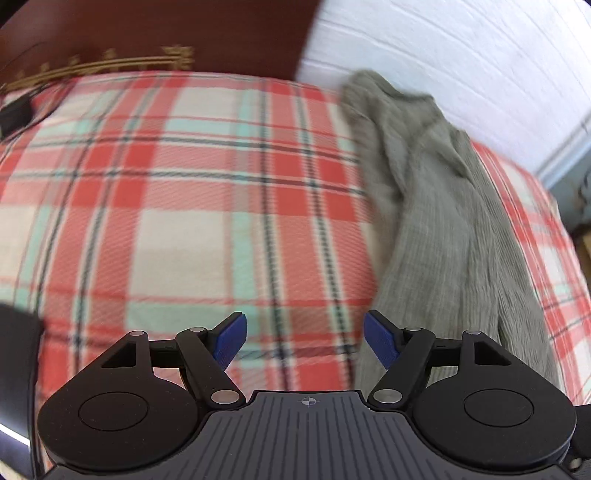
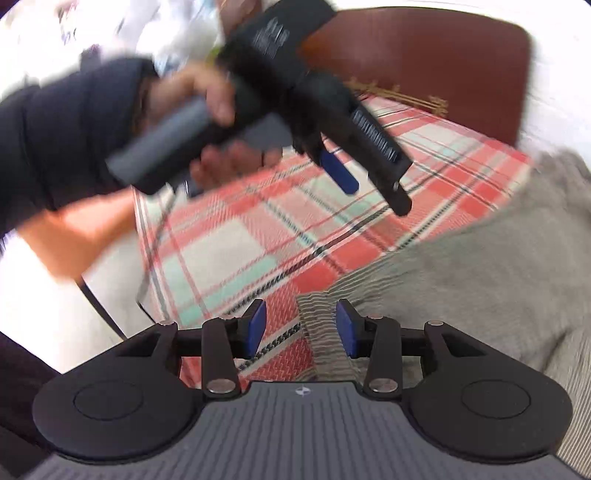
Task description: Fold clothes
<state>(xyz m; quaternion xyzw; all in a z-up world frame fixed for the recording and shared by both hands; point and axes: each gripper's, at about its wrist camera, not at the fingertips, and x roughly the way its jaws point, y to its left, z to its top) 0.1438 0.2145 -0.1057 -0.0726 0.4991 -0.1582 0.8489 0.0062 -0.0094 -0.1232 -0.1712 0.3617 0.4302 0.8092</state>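
I see one grey-green ribbed garment lying crumpled in a long strip on the plaid bedspread, running from about one o'clock down to four o'clock in my left wrist view. My left gripper hangs over the bedspread with its jaws spread wide and nothing between the blue pads; its right pad sits just at the garment's near edge. To nine and ten o'clock the bedspread is bare, giving me plenty of room to move that way. At twelve o'clock the bed ends at a brown headboard, and a white wall closes off one to two o'clock. A small black object lies at ten o'clock near the headboard; it is too blurred for me to identify. Only my right wrist view shows the person's hand in a dark sleeve holding the left gripper at eleven to twelve o'clock, above the bedspread. There my right gripper is also released, jaws apart, with a ribbed corner of the garment lying between the pads but not pinched. The garment fills two to five o'clock. I count two grippers, one garment, one hand.
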